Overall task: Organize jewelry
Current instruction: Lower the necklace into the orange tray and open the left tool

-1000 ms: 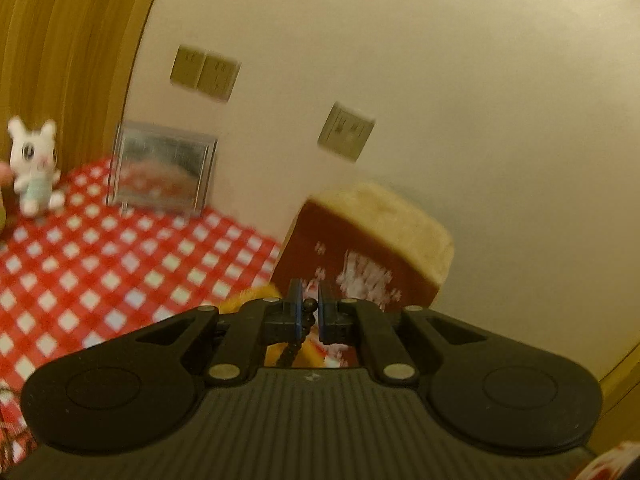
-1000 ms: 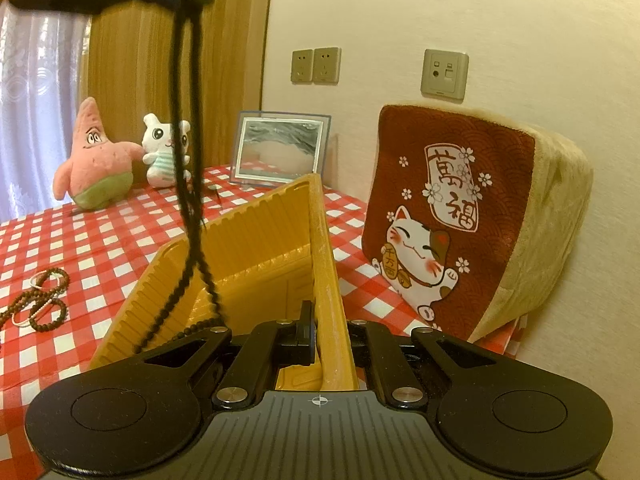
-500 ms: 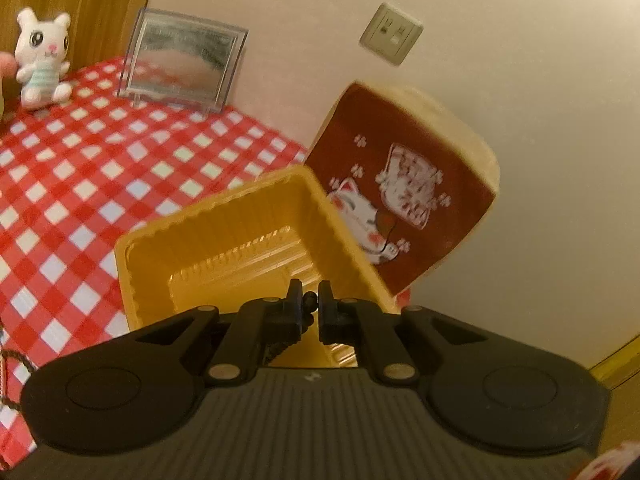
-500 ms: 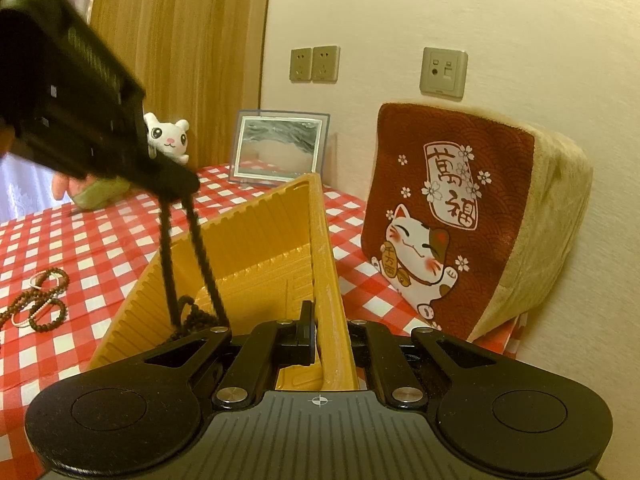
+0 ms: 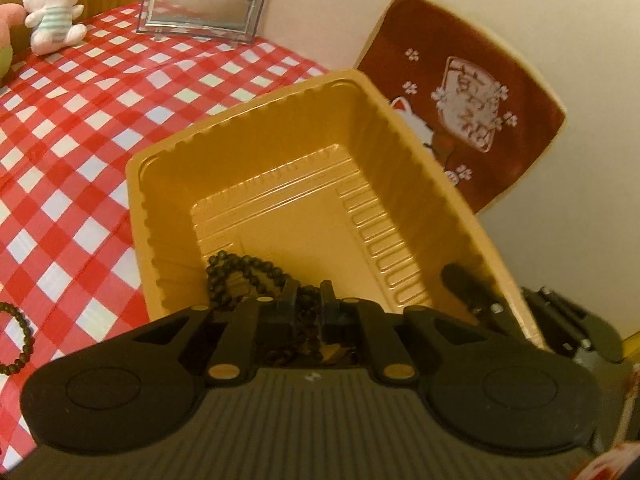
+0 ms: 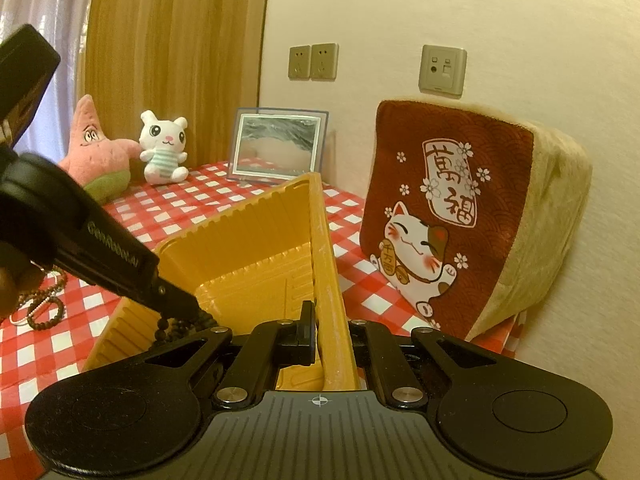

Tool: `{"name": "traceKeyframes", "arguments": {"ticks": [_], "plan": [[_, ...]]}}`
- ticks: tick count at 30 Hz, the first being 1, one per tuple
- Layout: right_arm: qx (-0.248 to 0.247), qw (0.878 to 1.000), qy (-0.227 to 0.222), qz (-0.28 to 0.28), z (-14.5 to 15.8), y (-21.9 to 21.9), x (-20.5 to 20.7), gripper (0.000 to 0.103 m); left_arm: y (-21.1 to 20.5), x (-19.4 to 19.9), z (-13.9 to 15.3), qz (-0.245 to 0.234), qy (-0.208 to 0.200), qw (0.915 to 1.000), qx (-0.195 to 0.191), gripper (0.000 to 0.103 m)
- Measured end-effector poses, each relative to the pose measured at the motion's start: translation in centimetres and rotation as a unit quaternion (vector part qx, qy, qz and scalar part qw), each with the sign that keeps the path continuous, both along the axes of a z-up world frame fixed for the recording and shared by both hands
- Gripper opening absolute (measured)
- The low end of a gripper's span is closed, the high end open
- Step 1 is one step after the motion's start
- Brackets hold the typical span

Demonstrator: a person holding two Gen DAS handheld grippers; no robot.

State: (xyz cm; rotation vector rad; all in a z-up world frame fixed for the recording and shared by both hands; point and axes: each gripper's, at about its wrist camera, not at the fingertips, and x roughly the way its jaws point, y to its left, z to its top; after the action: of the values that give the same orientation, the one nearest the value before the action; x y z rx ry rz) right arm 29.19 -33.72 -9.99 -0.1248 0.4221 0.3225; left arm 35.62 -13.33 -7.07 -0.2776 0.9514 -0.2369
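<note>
Now left gripper (image 5: 307,304) opening around black bead necklace (image 5: 240,270) in tray (image 5: 136,184); right gripper (image 6: 329,332) clamped on tray wall

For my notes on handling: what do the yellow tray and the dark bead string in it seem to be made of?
Yellow tray: probably thin moulded plastic, slightly glossy; ribbed walls and pressed ridges on the floor suggest it.
Dark bead string: small round matte beads, maybe wood; the dim picture leaves it open. The left gripper has it between its opening jaws.
</note>
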Motion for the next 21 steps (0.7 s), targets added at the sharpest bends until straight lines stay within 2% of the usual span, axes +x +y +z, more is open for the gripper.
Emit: {"name": "traceKeyframes", "arguments": {"ticks": [3,5,11,16,21], "plan": [[0.000,1.000,0.000,0.000,0.0,0.0,0.0,0.005,0.0,-0.2,0.0,0.002,0.000,1.0000,0.007,0.013],[0.000,1.000,0.001,0.000,0.0,0.0,0.0,0.005,0.3,-0.5,0.1,0.008,0.000,1.0000,0.004,0.022],[-0.002,1.000,0.002,-0.001,-0.2,0.0,0.0,0.005,1.1,-1.5,1.6,0.008,-0.019,0.9998,-0.005,0.032],[-0.003,1.000,0.005,-0.001,-0.1,0.0,0.1,0.005,2.4,-2.7,3.3,0.021,-0.039,0.9988,-0.021,0.035],[-0.004,1.000,0.004,-0.001,-0.1,0.0,0.0,0.005,4.1,-4.2,4.6,0.044,-0.057,0.9973,-0.012,0.035]]}}
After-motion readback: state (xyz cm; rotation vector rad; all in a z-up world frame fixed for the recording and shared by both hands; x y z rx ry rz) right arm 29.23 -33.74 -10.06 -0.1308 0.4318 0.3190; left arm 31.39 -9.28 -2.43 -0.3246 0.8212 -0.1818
